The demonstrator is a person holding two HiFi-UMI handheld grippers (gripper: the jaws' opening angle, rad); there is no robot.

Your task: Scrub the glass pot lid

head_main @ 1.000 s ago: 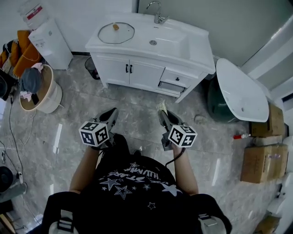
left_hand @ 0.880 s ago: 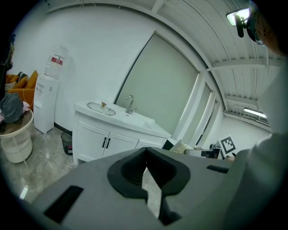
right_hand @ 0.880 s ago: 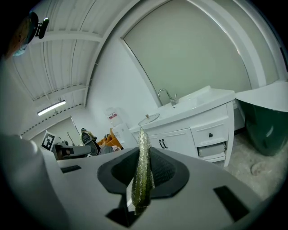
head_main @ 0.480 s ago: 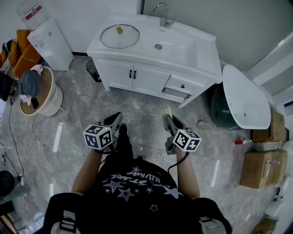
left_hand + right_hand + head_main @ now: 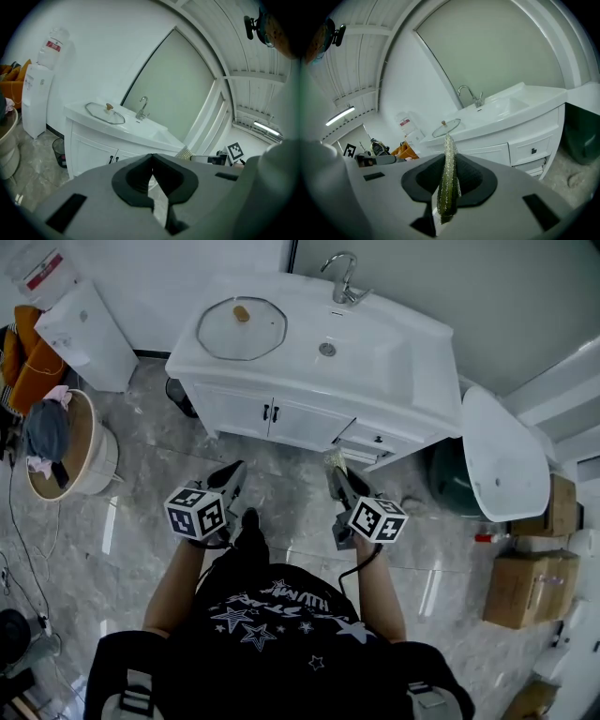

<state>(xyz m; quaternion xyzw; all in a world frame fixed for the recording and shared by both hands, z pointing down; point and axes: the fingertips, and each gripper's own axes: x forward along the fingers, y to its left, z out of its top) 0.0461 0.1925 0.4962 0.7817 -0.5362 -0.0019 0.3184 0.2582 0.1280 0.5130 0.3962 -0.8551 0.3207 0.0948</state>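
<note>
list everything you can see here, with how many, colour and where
glass pot lid with wooden knob: one, clear, flat on the vanity top, left of the basin
vanity cabinet: one, white, against the wall ahead
tap: one, chrome, behind the basin
water dispenser: one, white, left of the vanity
round basket: one, tan, on the floor at left, clothes inside
small bin: one, black, by the vanity's left corner
cardboard boxes: at least two, brown, floor at right
glittery scouring pad: one, green, in the right claw
left claw: shut, empty
right claw: shut on the pad
</note>
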